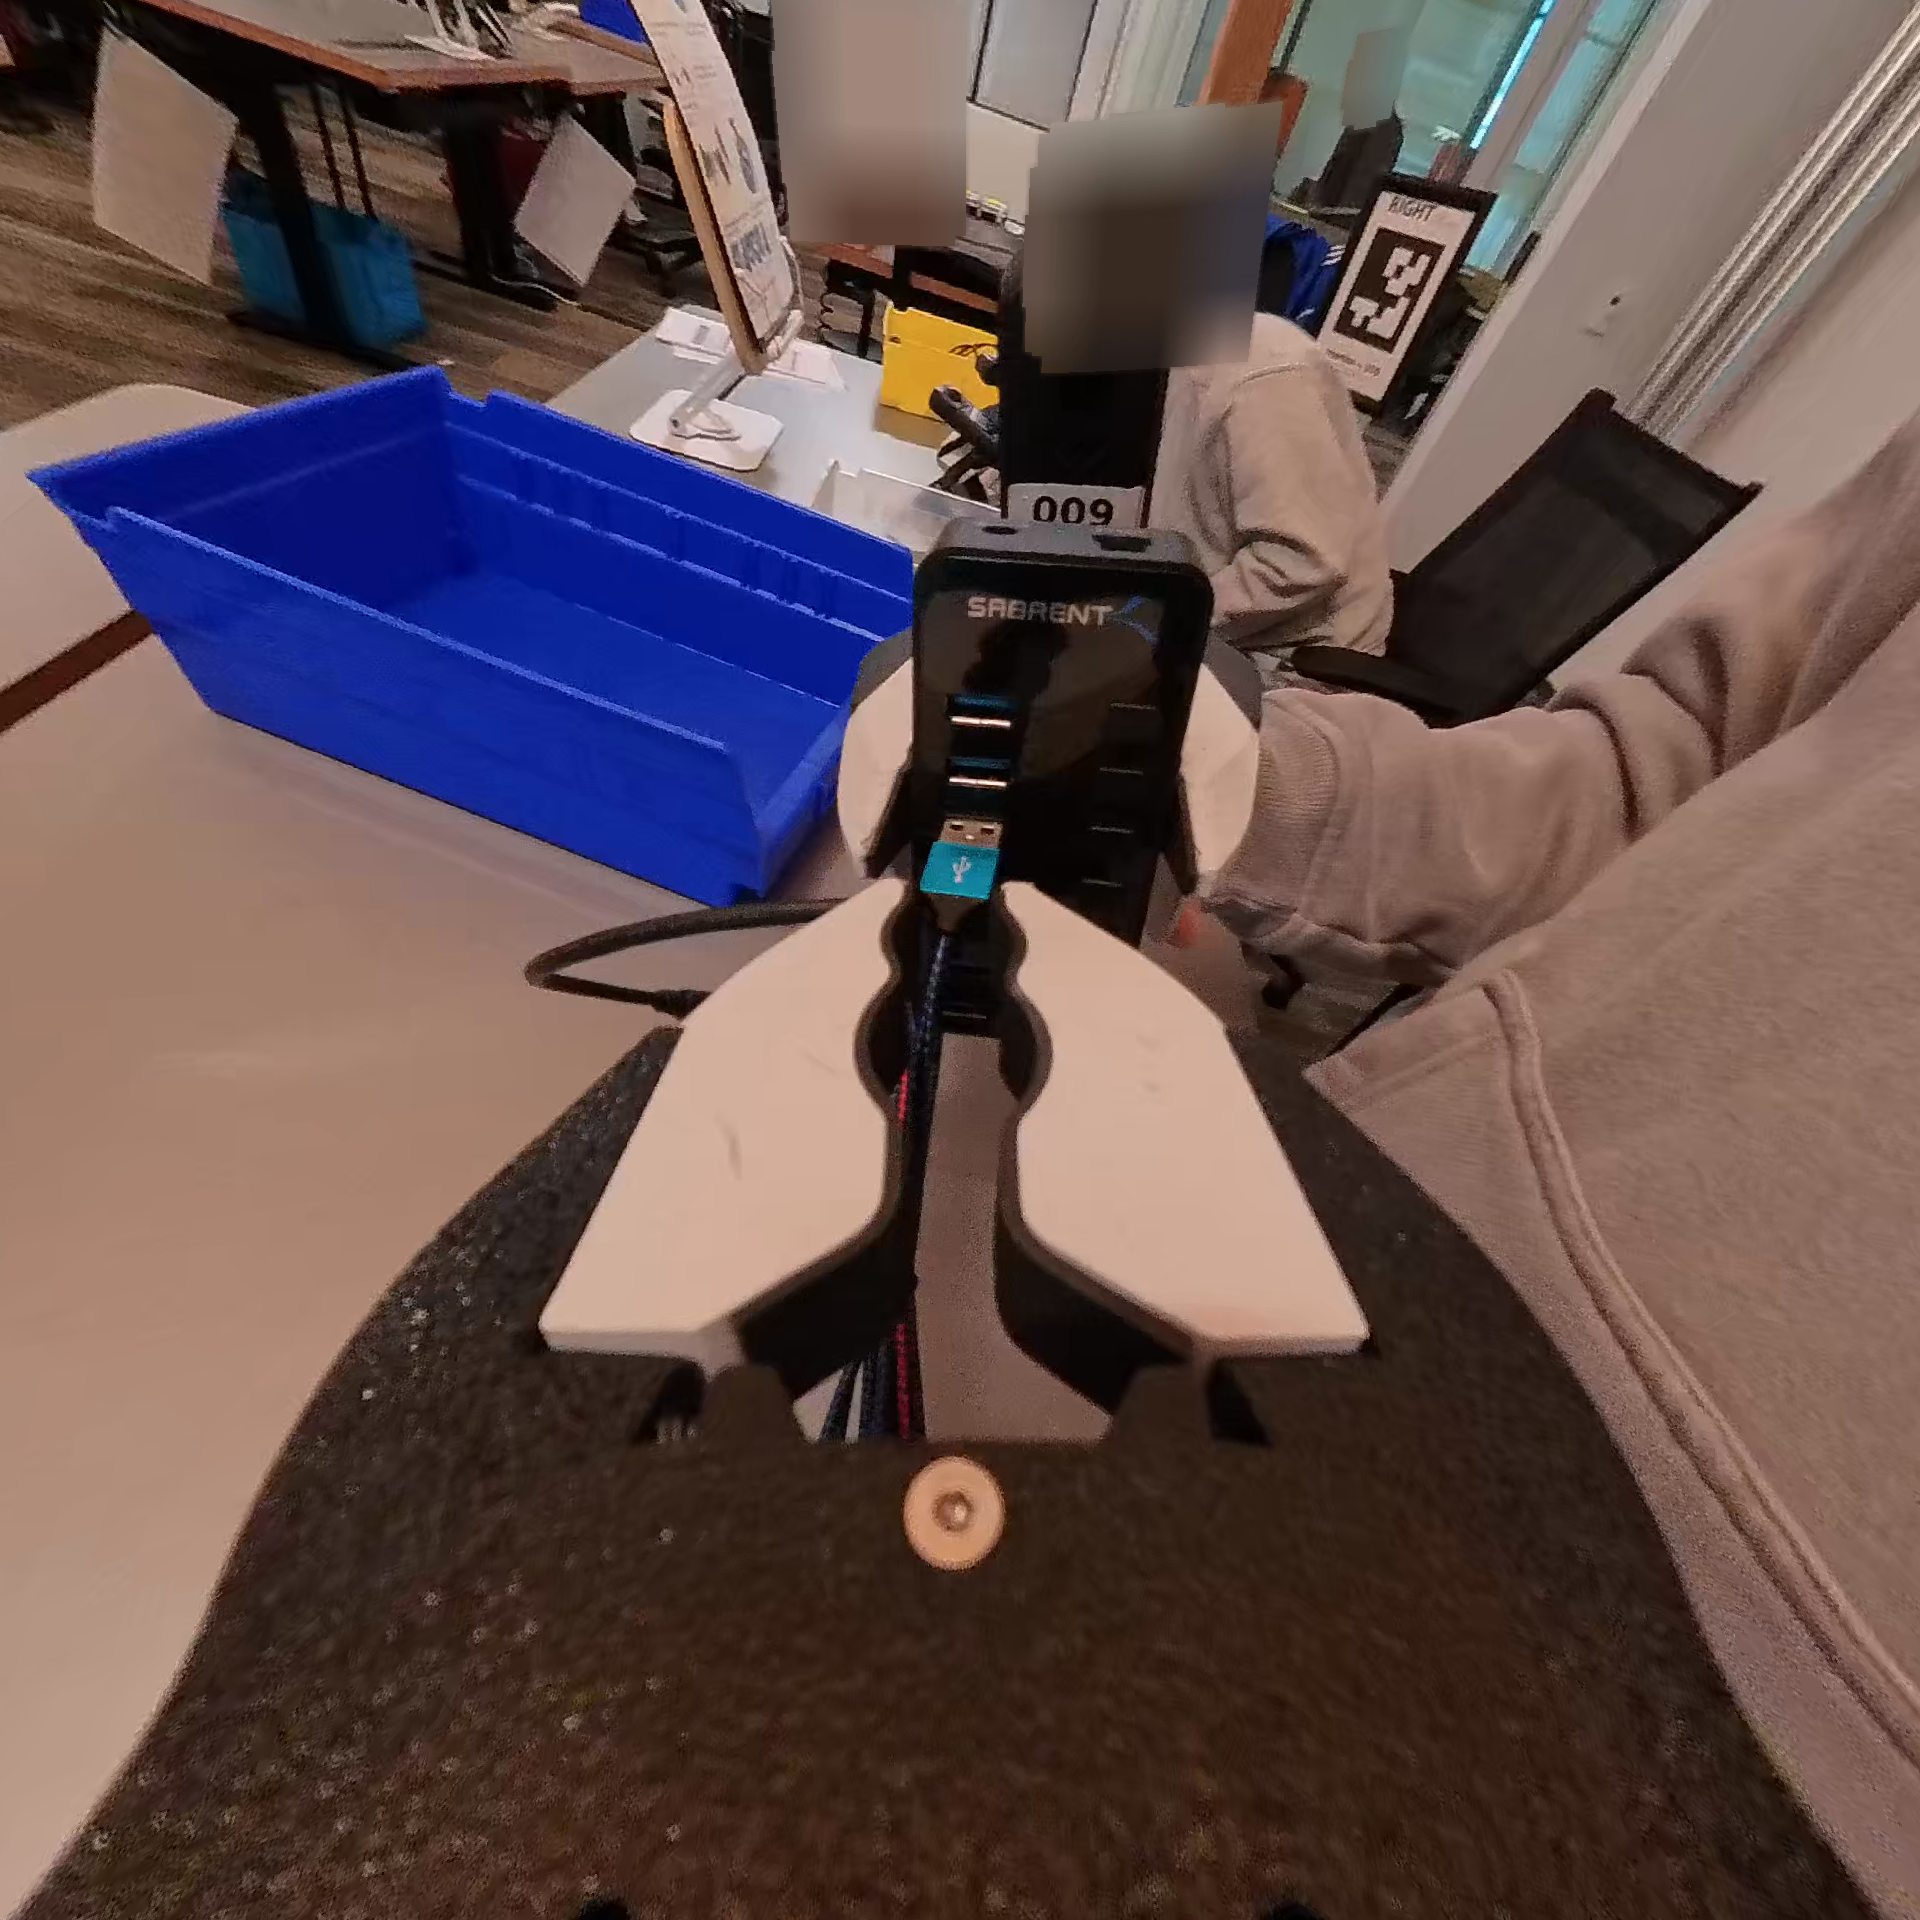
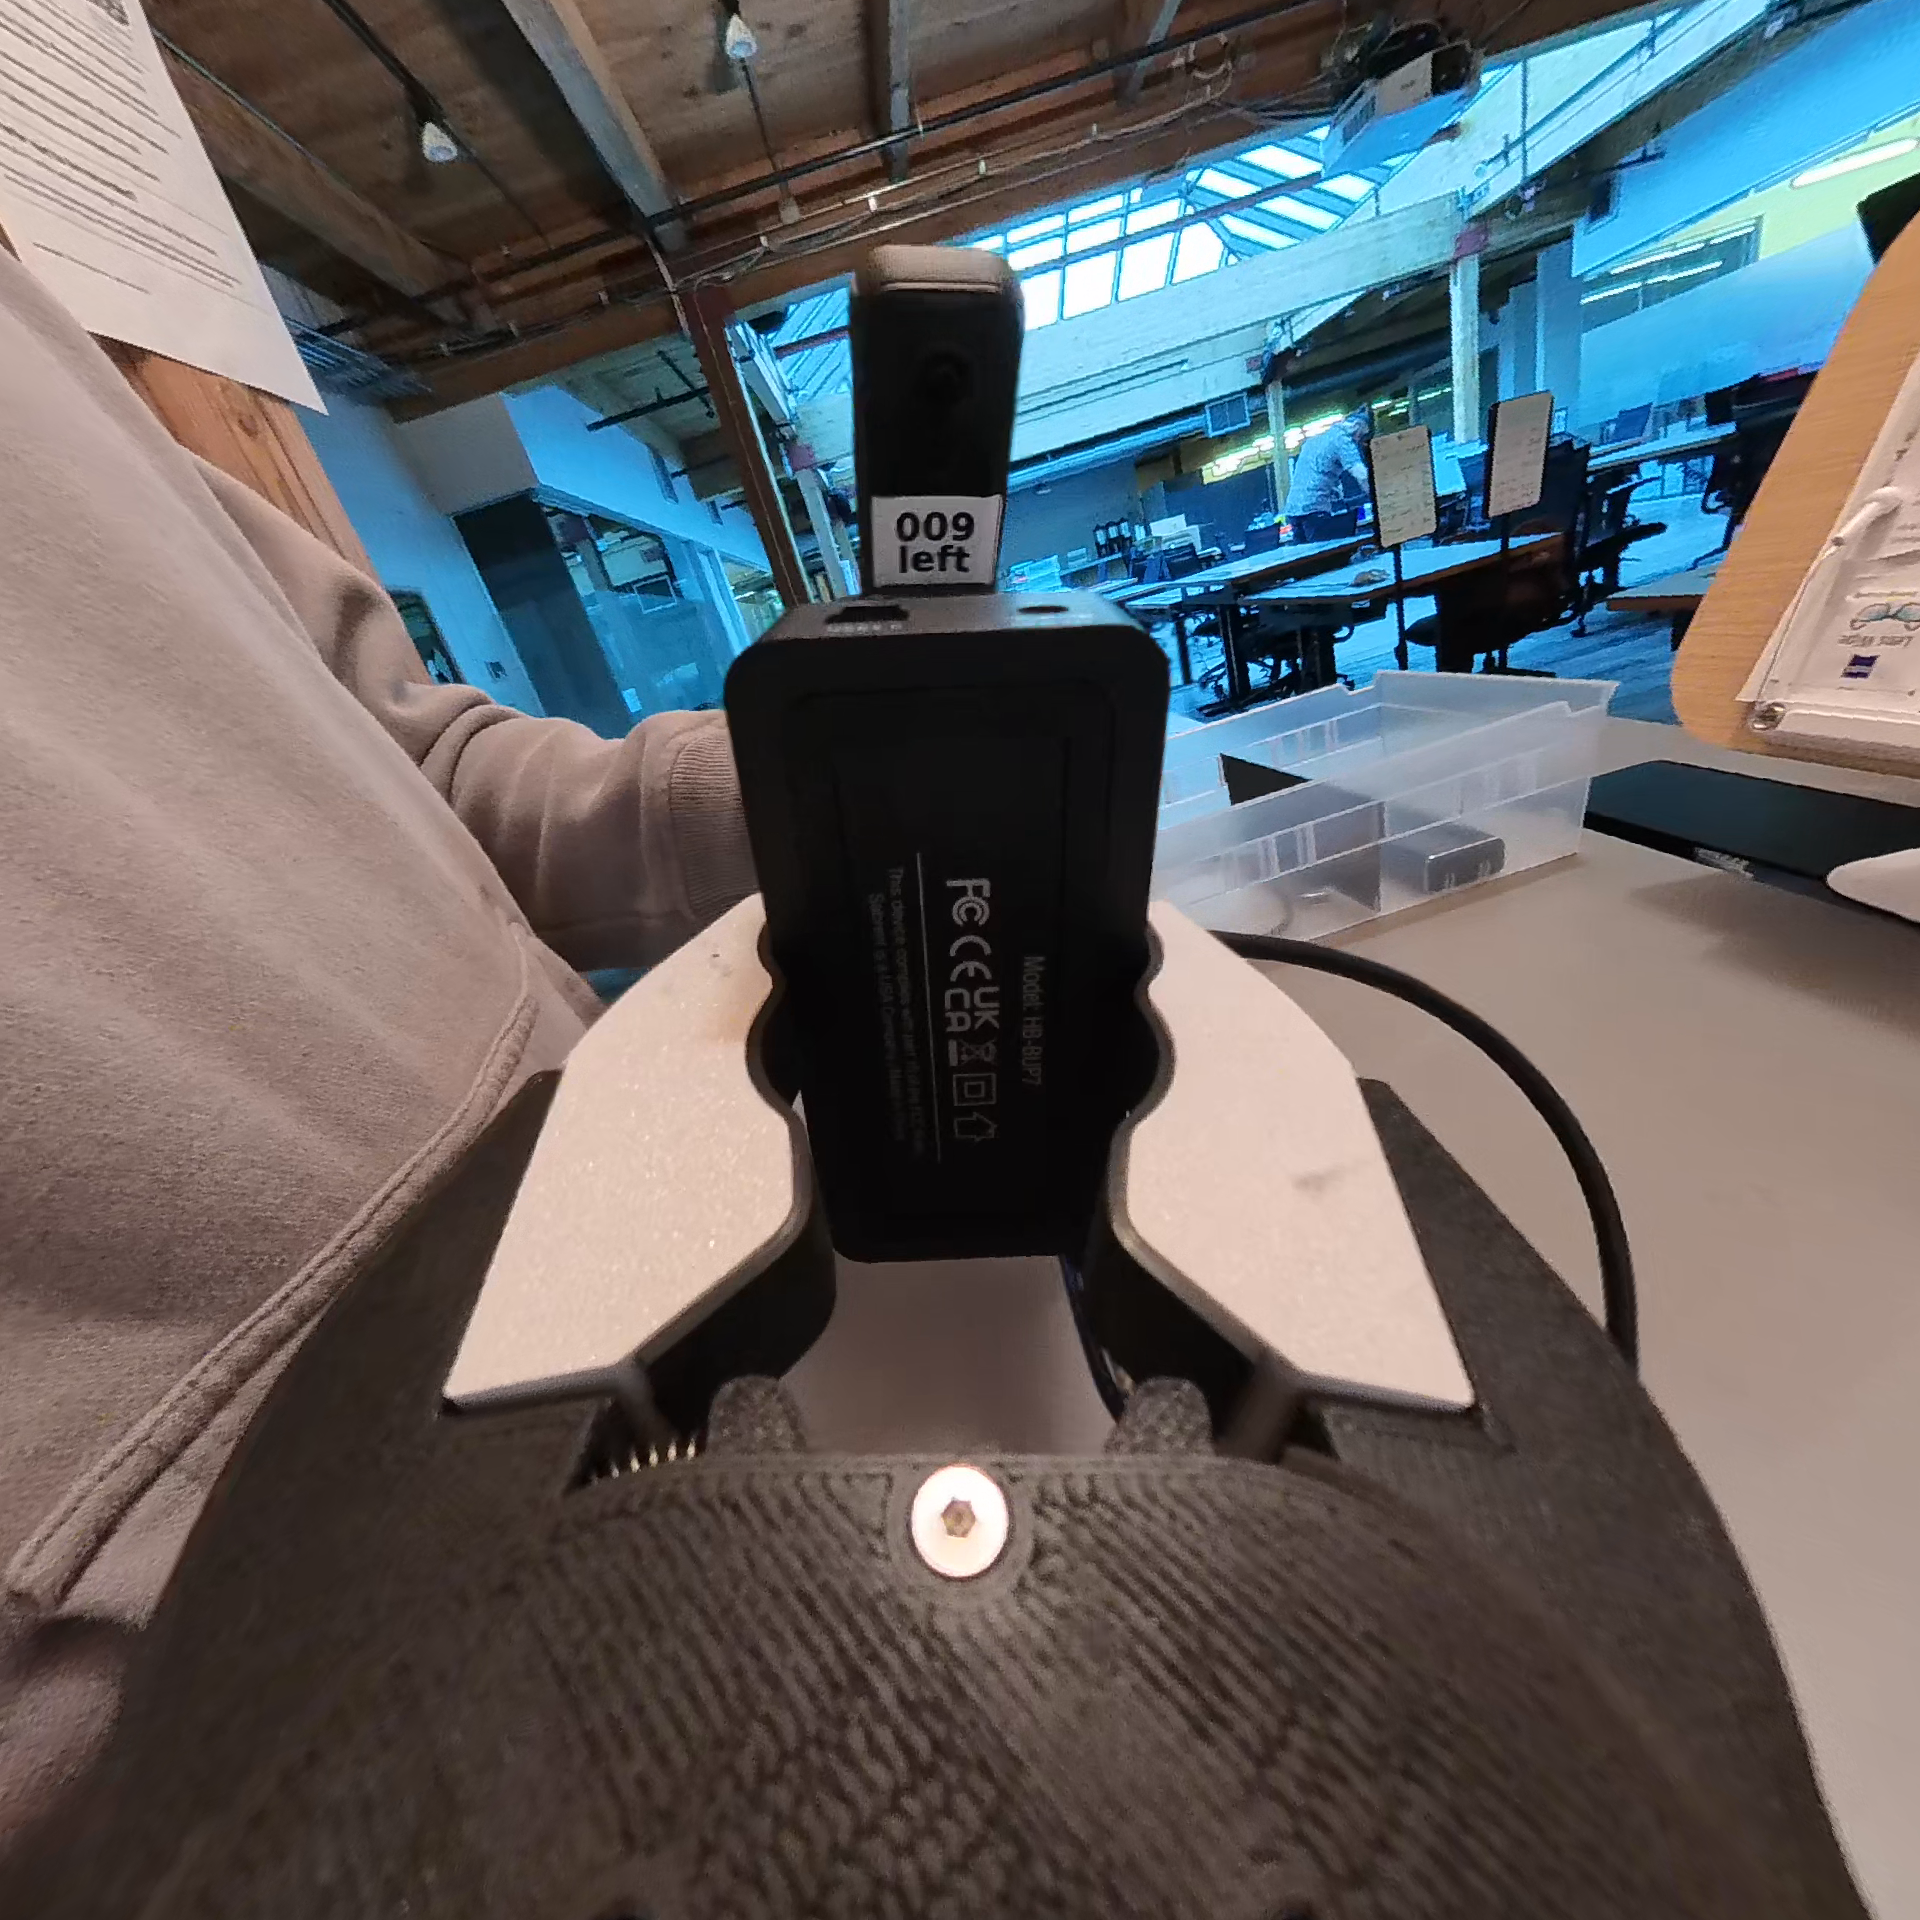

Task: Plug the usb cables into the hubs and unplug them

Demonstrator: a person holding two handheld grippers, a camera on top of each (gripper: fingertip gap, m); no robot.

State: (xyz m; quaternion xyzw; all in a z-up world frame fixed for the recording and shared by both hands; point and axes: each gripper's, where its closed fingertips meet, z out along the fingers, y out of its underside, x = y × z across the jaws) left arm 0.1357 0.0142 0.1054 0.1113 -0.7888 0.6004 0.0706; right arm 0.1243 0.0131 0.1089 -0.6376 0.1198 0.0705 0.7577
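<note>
My left gripper (image 1: 961,906) is shut on a braided USB cable (image 1: 920,1091) just behind its teal plug (image 1: 961,868). The plug's metal tip sits at the third port down on the black hub (image 1: 1101,675), with most of the metal still showing. My right gripper (image 2: 951,935) is shut on the hub (image 2: 966,831) and holds it upright above the table, its back side with printed marks facing that camera. The right gripper's white fingers (image 1: 878,748) show behind the hub in the left wrist view.
An empty blue bin (image 1: 447,623) stands on the grey table (image 1: 260,1039) left of the hub. A black cable (image 1: 623,956) loops on the table. A clear divided bin (image 2: 1392,790) with small parts is at the right. A grey sleeve (image 1: 1455,810) is close by.
</note>
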